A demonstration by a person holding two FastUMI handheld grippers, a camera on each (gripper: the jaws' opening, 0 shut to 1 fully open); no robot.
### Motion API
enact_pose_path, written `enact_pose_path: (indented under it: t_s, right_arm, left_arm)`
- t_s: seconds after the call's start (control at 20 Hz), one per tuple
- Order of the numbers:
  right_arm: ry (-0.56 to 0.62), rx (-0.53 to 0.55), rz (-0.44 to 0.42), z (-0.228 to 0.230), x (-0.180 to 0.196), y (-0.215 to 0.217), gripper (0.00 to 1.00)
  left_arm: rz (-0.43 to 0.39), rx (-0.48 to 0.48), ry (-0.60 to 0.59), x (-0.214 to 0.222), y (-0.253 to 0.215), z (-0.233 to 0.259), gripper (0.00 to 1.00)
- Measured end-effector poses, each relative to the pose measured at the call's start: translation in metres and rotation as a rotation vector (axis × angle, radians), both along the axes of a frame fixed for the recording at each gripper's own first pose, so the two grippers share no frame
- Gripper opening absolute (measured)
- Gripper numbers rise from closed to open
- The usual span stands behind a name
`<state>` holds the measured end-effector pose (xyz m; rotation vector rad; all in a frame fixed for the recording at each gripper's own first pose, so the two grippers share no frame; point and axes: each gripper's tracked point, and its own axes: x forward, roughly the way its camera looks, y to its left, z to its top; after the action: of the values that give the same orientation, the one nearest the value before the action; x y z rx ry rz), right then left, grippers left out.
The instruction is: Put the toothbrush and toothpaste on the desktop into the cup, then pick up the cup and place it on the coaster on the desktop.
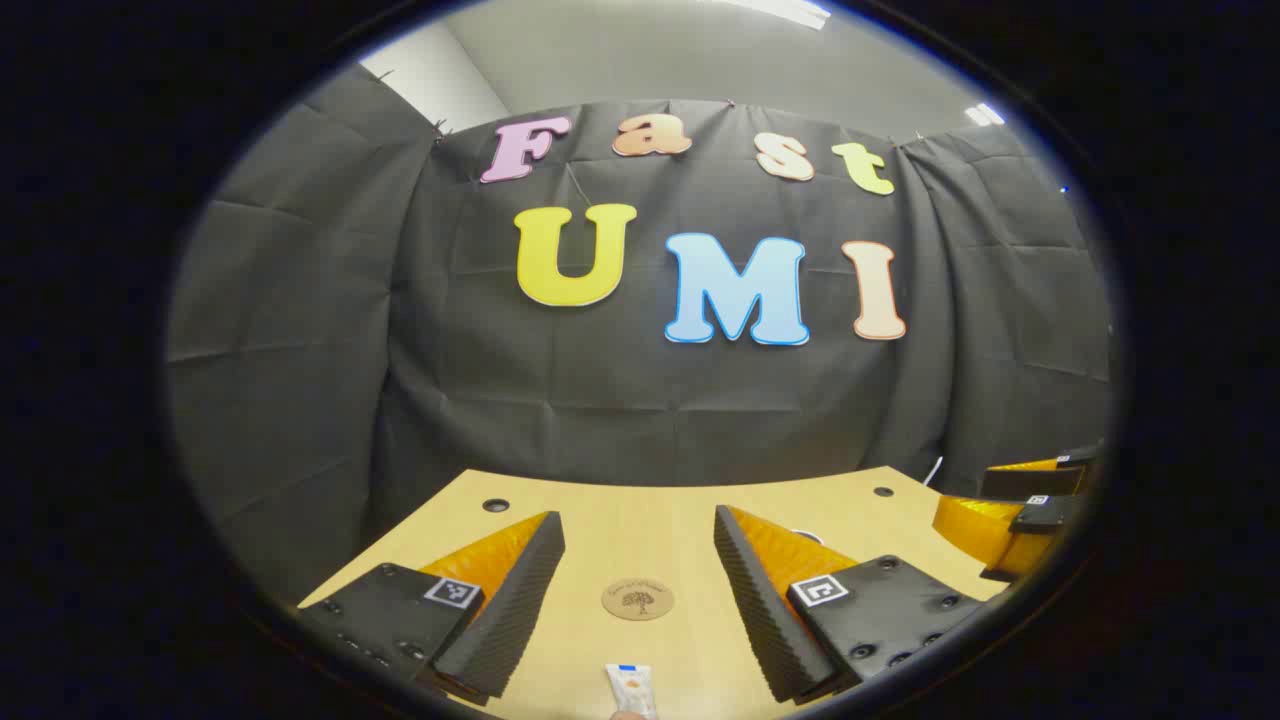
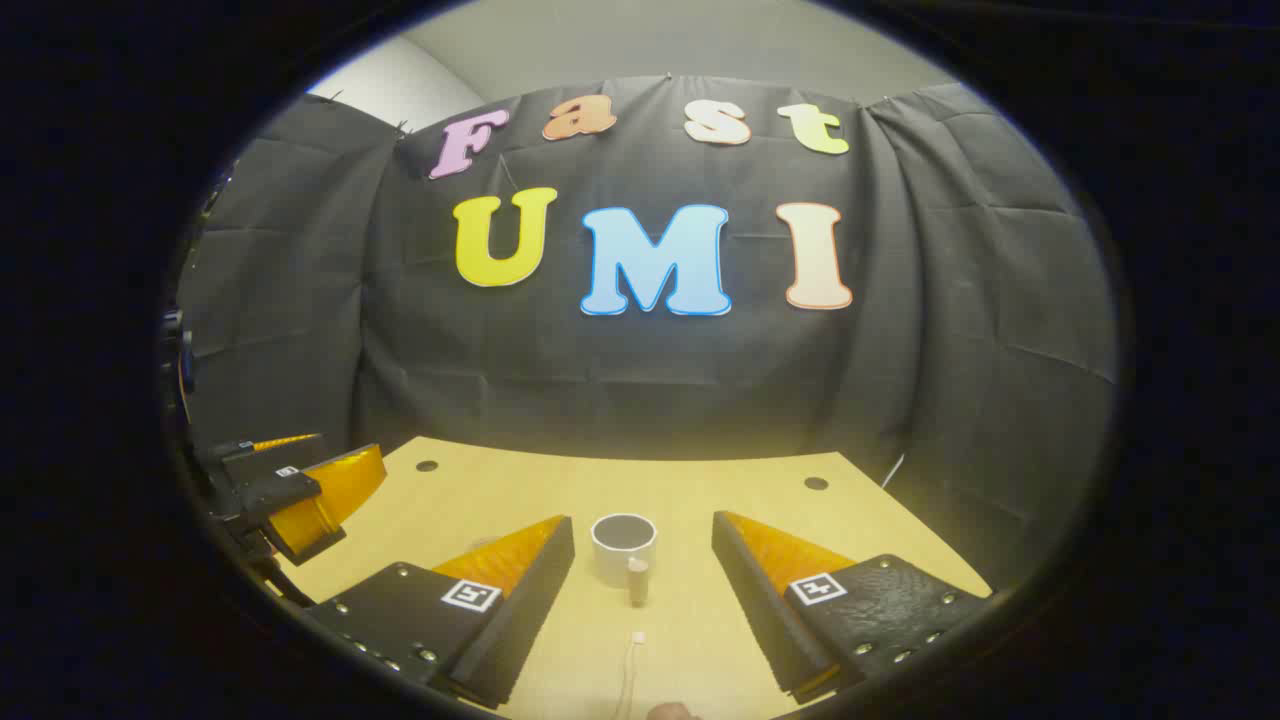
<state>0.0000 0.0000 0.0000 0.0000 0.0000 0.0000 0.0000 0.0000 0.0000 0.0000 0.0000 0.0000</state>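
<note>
Two grippers hang above a pale wooden desktop (image 1: 640, 520), each with its fingers spread wide apart and nothing between them.

In the left gripper view, the left gripper (image 1: 640, 570) frames a round wooden coaster (image 1: 638, 600) that lies flat on the desktop between its fingers, touched by neither. Nearer the camera than the coaster, at the bottom edge, lies the toothpaste (image 1: 630, 690), a small whitish tube with a blue end towards the coaster; it is partly cut off by the edge. To the right of the coaster, at the rim of that view, the right gripper (image 1: 1020, 510) shows side-on.

In the right gripper view, the right gripper (image 2: 640, 560) frames a white cup (image 2: 623, 545) standing upright with its mouth open. Just in front of the cup, on the camera's side, a small upright thing stands close against it; what it is cannot be told. Nearer still lies the toothbrush (image 2: 632, 670), thin and pale, its head pointing towards the cup and apart from it. Left of the cup, well apart, the left gripper (image 2: 290, 490) shows at the rim. Two dark round holes (image 2: 816, 483) sit in the desktop beyond the cup, near the black cloth wall (image 2: 640, 370).
</note>
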Motion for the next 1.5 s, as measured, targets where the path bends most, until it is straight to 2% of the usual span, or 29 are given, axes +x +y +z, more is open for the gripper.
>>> enact_pose_path:
  t_s: [0.15,0.2,0.35,0.5,0.55,0.65,0.7,0.8,0.9,0.95,1.0,1.05,1.15,1.25,1.4,1.45,1.5]
  right_arm:
    - [0.009,0.003,-0.003,-0.001,0.0,-0.002,0.89]
    - [0.011,0.005,-0.003,-0.003,0.001,-0.003,0.89]
    - [0.024,0.014,-0.001,-0.005,0.002,-0.004,0.89]
    - [0.037,0.017,-0.001,-0.009,0.004,-0.005,0.89]
    - [0.042,0.018,-0.002,-0.009,0.005,-0.006,0.89]
    - [0.052,0.02,-0.003,-0.012,0.006,-0.007,0.89]
    - [0.057,0.02,-0.003,-0.014,0.008,-0.006,0.89]
    - [0.072,0.024,-0.001,-0.018,0.009,-0.006,0.89]
    - [0.099,0.03,0.002,-0.024,0.012,-0.005,0.89]
    - [0.116,0.029,0.003,-0.028,0.013,-0.005,0.89]
    - [0.137,0.028,0.003,-0.034,0.015,-0.004,0.89]
    - [0.162,0.029,0.005,-0.039,0.015,-0.004,0.89]
    - [0.21,0.039,0.009,-0.05,0.018,-0.002,0.89]
    - [0.262,0.051,0.011,-0.063,0.021,-0.001,0.89]
    - [0.343,0.055,0.004,-0.085,0.026,-0.001,0.89]
    - [0.368,0.053,0.002,-0.09,0.028,-0.002,0.87]
    - [0.396,0.05,-0.001,-0.096,0.031,-0.001,0.89]
  left_arm:
    - [-0.002,-0.001,0.004,0.001,0.0,-0.001,0.94]
    - [-0.002,0.001,0.004,0.002,-0.001,0.0,0.99]
    - [-0.006,0.008,0.01,0.003,-0.003,-0.002,0.96]
    - [-0.008,0.01,0.024,0.005,-0.003,-0.008,0.96]
    - [-0.01,0.012,0.029,0.006,-0.004,-0.008,0.99]
    - [-0.014,0.017,0.038,0.008,-0.006,-0.011,0.94]
    - [-0.016,0.02,0.04,0.009,-0.007,-0.011,0.96]
    - [-0.022,0.021,0.046,0.011,-0.008,-0.014,0.94]
    - [-0.035,0.01,0.068,0.013,-0.011,-0.021,0.98]
    - [-0.043,0.003,0.089,0.014,-0.012,-0.028,0.99]
    - [-0.043,0.001,0.115,0.016,-0.011,-0.036,0.94]
    - [-0.044,0.003,0.141,0.017,-0.01,-0.044,0.99]
    - [-0.044,0.016,0.199,0.022,-0.009,-0.063,0.96]
    - [-0.043,0.021,0.267,0.025,-0.006,-0.082,0.99]
    - [-0.039,-0.005,0.386,0.029,-0.004,-0.111,0.97]
    - [-0.036,-0.017,0.423,0.028,-0.002,-0.121,0.97]
    - [-0.033,-0.028,0.462,0.028,-0.002,-0.131,0.97]
